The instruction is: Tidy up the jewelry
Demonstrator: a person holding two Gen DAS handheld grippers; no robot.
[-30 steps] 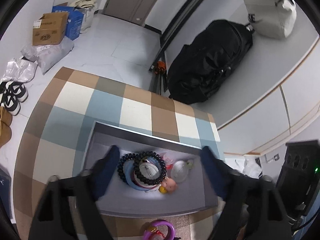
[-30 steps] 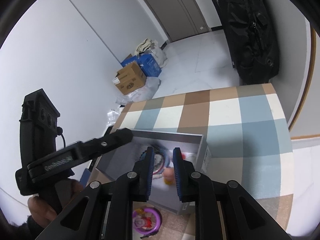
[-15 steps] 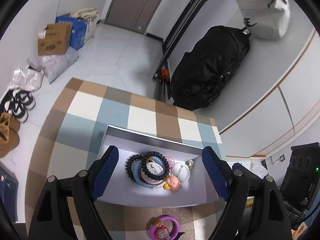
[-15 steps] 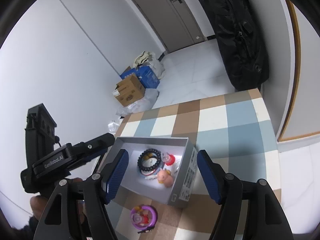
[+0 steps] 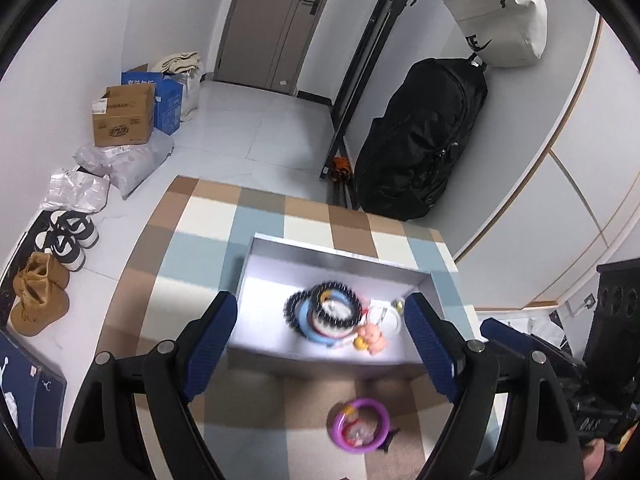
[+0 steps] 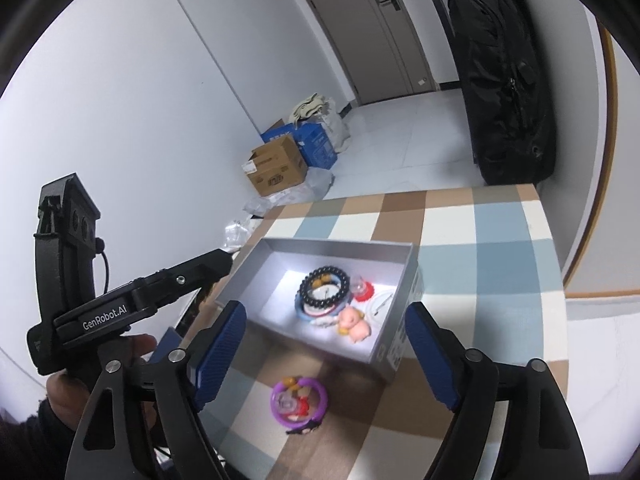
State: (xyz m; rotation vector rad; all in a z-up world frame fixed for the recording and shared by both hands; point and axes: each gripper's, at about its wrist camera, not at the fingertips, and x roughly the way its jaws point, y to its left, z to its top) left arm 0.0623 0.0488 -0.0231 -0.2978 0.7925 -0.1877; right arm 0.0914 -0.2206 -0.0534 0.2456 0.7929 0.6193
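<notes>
A grey open box (image 5: 256, 264) (image 6: 276, 245) stands on a checked tablecloth (image 5: 200, 256) (image 6: 500, 256). It holds a black bead bracelet (image 5: 334, 306) (image 6: 325, 287), a blue ring (image 5: 306, 322), a pink pig charm (image 5: 374, 340) (image 6: 354, 326) and a red-and-clear piece (image 6: 362, 288). A purple ring toy (image 5: 362, 424) (image 6: 298, 400) lies on the cloth in front of the box. My left gripper (image 5: 320, 350) and my right gripper (image 6: 326, 354) are both open and empty, held above the box's near side. The left gripper's body (image 6: 132, 300) shows in the right wrist view.
Beyond the table's far edge are a black backpack (image 5: 420, 140) (image 6: 504, 80), cardboard boxes (image 5: 124, 120) (image 6: 276, 168), plastic bags (image 5: 128, 164) and shoes (image 5: 68, 238) on the white floor. A white bag (image 5: 500, 12) hangs on the wall. A door (image 5: 284, 20) is at the back.
My right gripper has opened from nearly shut to wide open. Both grippers have pulled back and up from the box, so the purple ring toy shows in full.
</notes>
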